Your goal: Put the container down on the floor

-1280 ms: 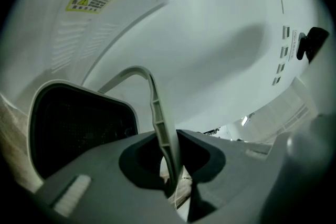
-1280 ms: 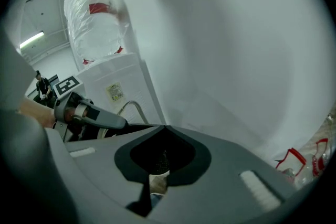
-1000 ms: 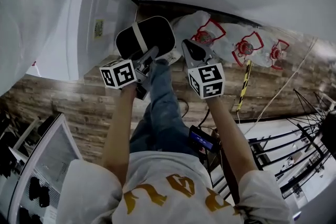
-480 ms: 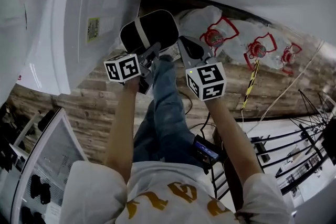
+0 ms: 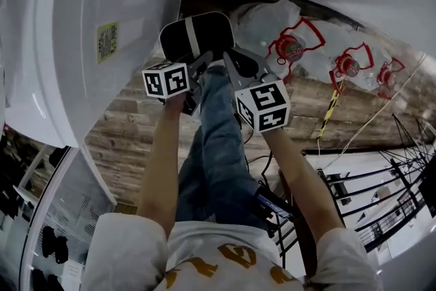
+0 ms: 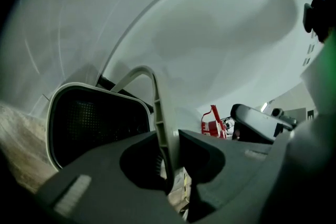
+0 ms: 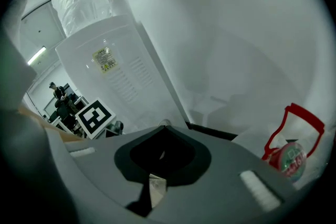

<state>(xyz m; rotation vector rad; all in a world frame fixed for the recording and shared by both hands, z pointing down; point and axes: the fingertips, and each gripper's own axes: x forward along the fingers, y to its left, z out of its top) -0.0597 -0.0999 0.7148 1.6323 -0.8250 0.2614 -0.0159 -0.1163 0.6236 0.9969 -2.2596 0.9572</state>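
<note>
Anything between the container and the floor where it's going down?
Nothing visible. The container, held by its handle in the left gripper's jaws, sits over the gap between the white dispenser and the bagged bottles. Wood floor shows beside it; its underside is hidden.

Matt dark-grey plastic on the left gripper (image 6: 170,165) and right gripper (image 7: 160,165). Black, finely perforated wall on the container (image 6: 97,118), with a smooth pale plastic rim and handle (image 6: 160,110). Glossy white plastic on the water dispenser (image 5: 82,44). Matt wood-grain planks for the floor (image 5: 129,129). Clear, shiny plastic water bottles (image 5: 300,44). Blue denim jeans (image 5: 218,140).
</note>
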